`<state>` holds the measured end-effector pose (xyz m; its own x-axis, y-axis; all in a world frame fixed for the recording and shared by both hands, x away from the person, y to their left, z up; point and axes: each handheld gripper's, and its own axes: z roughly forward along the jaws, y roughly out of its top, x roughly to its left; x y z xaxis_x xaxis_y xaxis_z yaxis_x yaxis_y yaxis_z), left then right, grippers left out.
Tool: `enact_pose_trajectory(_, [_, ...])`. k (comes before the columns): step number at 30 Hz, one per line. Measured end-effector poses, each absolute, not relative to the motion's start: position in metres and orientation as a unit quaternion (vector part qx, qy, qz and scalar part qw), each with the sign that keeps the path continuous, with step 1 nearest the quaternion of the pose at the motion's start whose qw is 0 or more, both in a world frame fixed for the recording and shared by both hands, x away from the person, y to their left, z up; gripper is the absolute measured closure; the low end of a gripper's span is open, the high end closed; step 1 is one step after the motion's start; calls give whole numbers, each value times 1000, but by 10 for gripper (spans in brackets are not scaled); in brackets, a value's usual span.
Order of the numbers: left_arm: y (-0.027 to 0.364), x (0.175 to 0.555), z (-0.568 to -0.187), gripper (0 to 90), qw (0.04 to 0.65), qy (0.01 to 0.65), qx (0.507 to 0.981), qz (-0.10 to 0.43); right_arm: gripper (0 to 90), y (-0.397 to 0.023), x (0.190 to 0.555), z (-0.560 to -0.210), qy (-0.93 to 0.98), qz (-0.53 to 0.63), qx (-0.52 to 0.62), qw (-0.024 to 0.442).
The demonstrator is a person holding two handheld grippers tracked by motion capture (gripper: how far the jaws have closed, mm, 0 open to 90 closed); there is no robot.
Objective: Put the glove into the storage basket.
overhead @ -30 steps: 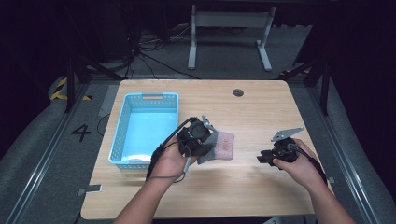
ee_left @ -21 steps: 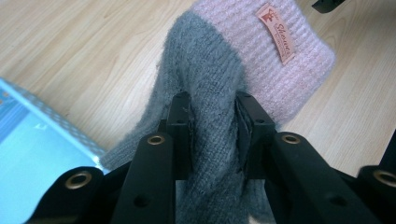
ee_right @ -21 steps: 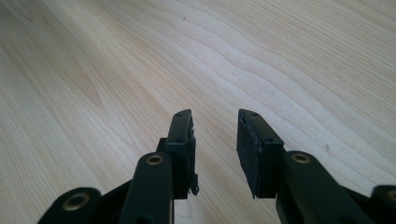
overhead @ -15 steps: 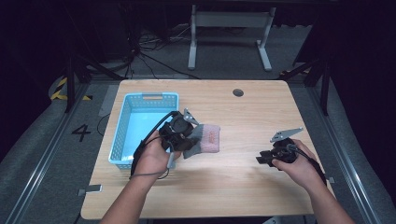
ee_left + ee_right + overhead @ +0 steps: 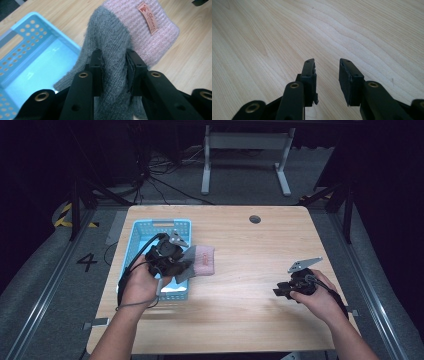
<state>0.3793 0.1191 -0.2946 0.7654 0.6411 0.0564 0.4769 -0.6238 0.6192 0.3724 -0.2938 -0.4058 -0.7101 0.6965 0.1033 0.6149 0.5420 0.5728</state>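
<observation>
Left gripper jaws clamped on grey knit fabric, pink cuff with label at 1 o'clock beyond. Blue basket at 9 o'clock, fabric hanging over its right rim above tabletop. Right gripper jaws parted, nothing between, low over bare wood at 4 o'clock corner.
</observation>
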Motion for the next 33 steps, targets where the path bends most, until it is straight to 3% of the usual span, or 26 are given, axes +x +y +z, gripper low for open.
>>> enact_pose_trajectory(22, [185,408,-314,704,276,356,880,150,666,-291,371,-409,877,293,375,69])
enact_pose_trajectory(33, [199,429,-347,701,250,370,884,140,664,-289,369,-410,878,289,375,68])
